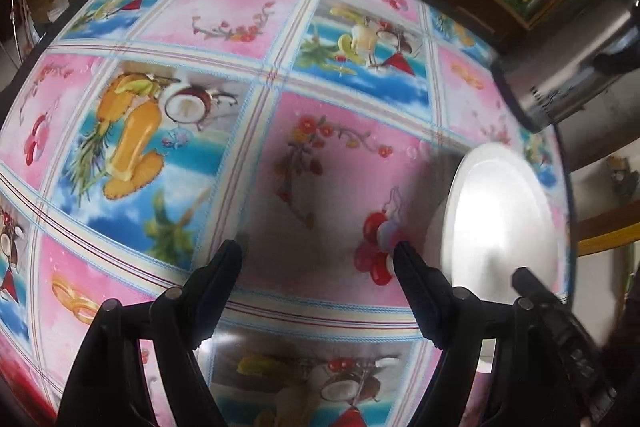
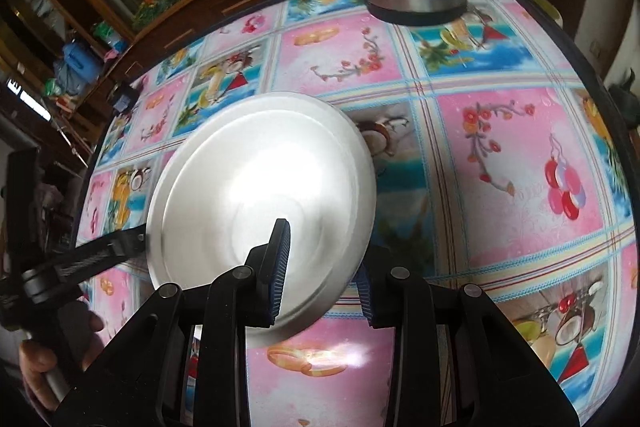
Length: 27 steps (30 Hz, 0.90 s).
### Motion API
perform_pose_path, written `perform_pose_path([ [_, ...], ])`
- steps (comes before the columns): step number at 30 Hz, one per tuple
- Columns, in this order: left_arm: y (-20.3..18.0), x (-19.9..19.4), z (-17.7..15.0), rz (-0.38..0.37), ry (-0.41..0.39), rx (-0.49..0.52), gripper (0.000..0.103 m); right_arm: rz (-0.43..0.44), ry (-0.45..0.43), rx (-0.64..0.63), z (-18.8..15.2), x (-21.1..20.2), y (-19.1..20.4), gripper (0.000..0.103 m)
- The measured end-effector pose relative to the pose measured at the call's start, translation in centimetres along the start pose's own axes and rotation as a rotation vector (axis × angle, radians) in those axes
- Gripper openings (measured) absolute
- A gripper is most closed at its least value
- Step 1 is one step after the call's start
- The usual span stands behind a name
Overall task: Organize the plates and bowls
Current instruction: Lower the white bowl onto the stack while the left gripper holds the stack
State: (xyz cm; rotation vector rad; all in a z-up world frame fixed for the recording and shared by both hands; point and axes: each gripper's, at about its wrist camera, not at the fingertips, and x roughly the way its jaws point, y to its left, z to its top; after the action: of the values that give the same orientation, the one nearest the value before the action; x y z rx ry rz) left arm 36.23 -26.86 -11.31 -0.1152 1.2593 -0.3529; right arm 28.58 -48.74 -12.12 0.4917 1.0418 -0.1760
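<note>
Only right view shows right tool [image 2: 322, 267] clamping steel plate [image 2: 260, 195]; left tool [image 1: 318, 251] gapes empty.

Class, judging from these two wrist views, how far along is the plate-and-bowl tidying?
Done: no finished stack or bowls are visible. In hand: the right gripper has its jaws astride the rim of the steel plate, which appears tilted above the tablecloth. The left gripper is open and empty. Left: placing this plate; other dishes can't be seen.
</note>
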Motion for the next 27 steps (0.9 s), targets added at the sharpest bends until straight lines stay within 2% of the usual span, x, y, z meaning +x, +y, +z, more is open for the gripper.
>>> perform_pose_path([
  [6,0.3,-3.3,0.2,-0.130,-0.058,-0.030,0.079,-0.005,-0.008,-0.001,0.1,-0.2,-0.1,0.031],
  [9,-0.8,-3.3,-0.1,-0.209,-0.046,-0.012,0.079,-0.015,-0.013,-0.010,0.1,-0.5,0.0,0.031],
  [14,-2.7,-1.8,-0.7,-0.201,-0.027,0.026,0.079,-0.015,-0.039,0.002,0.4,-1.3,-0.6,0.031],
  [19,-4.0,0.1,-1.4,-0.158,0.005,0.055,0.079,-0.012,-0.045,0.025,0.6,-1.5,-1.2,0.031],
  [21,-3.9,0.3,-1.6,-0.162,0.002,0.051,0.079,-0.007,-0.053,0.041,0.6,-1.7,-1.4,0.031],
  [27,-4.4,0.4,-2.0,-0.083,-0.033,0.092,0.079,0.008,-0.066,0.085,0.7,-1.9,-2.0,0.031],
])
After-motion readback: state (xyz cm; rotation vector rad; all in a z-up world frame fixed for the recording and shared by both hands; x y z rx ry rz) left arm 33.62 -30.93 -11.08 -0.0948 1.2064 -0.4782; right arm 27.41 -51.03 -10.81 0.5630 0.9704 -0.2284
